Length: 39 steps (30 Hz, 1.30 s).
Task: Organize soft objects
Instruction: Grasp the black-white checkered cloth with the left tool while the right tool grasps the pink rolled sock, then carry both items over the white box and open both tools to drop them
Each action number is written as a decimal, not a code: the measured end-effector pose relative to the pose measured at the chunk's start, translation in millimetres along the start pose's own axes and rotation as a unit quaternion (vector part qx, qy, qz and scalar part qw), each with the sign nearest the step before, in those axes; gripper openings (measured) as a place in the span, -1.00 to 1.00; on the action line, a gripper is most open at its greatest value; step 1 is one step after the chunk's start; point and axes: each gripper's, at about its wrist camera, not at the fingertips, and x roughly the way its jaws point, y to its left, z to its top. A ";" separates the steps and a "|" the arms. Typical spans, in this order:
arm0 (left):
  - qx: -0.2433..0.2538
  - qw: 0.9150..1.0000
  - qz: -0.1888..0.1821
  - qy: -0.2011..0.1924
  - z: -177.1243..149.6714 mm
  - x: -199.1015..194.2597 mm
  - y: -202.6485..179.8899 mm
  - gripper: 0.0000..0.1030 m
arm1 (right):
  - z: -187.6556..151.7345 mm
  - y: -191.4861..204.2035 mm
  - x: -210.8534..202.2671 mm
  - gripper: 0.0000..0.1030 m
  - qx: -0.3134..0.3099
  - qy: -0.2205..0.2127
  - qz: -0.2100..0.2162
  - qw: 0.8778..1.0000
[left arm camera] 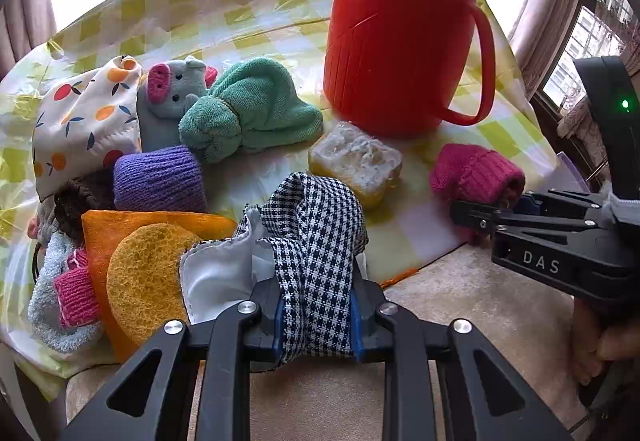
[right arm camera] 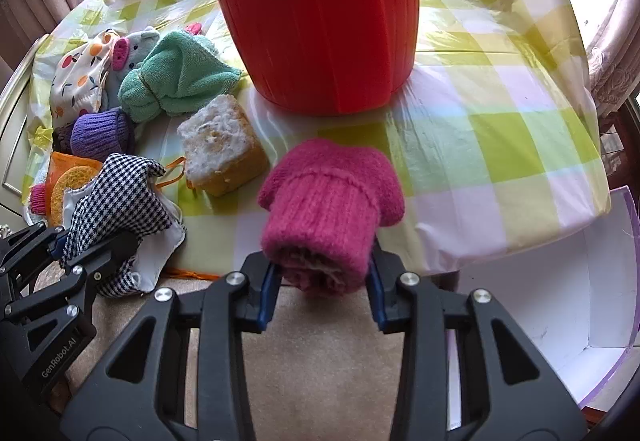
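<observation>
Left gripper point(left arm camera: 317, 315): clamped on a houndstooth cloth point(left arm camera: 316, 241) with white lining, gripped at the near table edge, beside a round yellow sponge point(left arm camera: 146, 281) laid on an orange cloth point(left arm camera: 160, 221).

Right gripper point(right arm camera: 322, 283): closed on the cuff of a rolled pink knit sock point(right arm camera: 330, 209), held at the near edge of the checked tablecloth point(right arm camera: 500, 121).

Between the two items: a worn yellow sponge block point(right arm camera: 222, 151).

Behind: a red thermos jug point(left arm camera: 404, 41).

Left pile: a green towel point(left arm camera: 252, 109), a purple knit roll point(left arm camera: 160, 179), a grey plush pig point(left arm camera: 172, 97), a fruit-print cloth point(left arm camera: 86, 117).
</observation>
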 end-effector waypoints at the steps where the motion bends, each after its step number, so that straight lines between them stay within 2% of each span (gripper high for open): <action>1: -0.002 1.000 -0.006 -0.004 0.7 -2.2 -1.8 -0.54 | -1.3 -3.1 -3.1 -0.27 0.003 -0.003 0.000 1.000; 5: -0.003 0.999 -0.027 -0.025 1.9 -13.7 -12.2 -0.55 | -10.5 -23.7 -21.1 -0.29 0.010 -0.020 -0.004 1.000; 11: -0.003 0.995 -0.088 -0.056 3.2 -30.4 -39.4 -0.55 | -23.1 -65.8 -44.9 -0.29 0.037 -0.038 -0.046 0.998; 18: 0.014 0.983 -0.174 -0.060 3.3 -34.0 -86.8 -0.54 | -31.8 -119.6 -73.9 -0.29 0.077 -0.055 -0.107 0.990; 23: 0.034 0.970 -0.235 -0.052 6.0 -35.9 -122.2 -0.52 | -38.1 -150.7 -89.9 -0.28 0.112 -0.067 -0.142 0.981; 25: 0.040 0.963 -0.261 -0.049 6.8 -37.4 -134.8 -0.34 | -39.4 -159.4 -94.6 -0.28 0.124 -0.070 -0.153 0.978; 27: 0.045 0.958 -0.280 -0.045 6.5 -39.0 -145.2 0.29 | -41.1 -164.3 -97.9 -0.19 0.130 -0.074 -0.159 0.976; 29: 0.049 0.960 -0.272 -0.048 8.4 -38.3 -152.8 0.62 | -42.9 -164.5 -102.5 -0.13 0.133 -0.080 -0.166 0.974; 31: 0.051 0.963 -0.262 -0.045 12.5 -33.9 -156.5 0.63 | -43.8 -162.0 -105.5 0.02 0.131 -0.083 -0.167 0.974; 33: 0.040 0.964 -0.259 -0.038 11.2 -31.4 -151.4 0.63 | -43.9 -157.5 -107.9 0.25 0.127 -0.092 -0.168 0.973; 36: 0.008 0.966 -0.258 -0.031 6.2 -30.4 -134.2 0.65 | -41.0 -146.9 -109.3 0.35 0.115 -0.106 -0.163 0.974; 39: 0.002 0.970 -0.238 -0.048 -1.1 -35.8 -120.1 0.66 | -39.8 -128.7 -106.3 0.46 0.088 -0.122 -0.175 0.973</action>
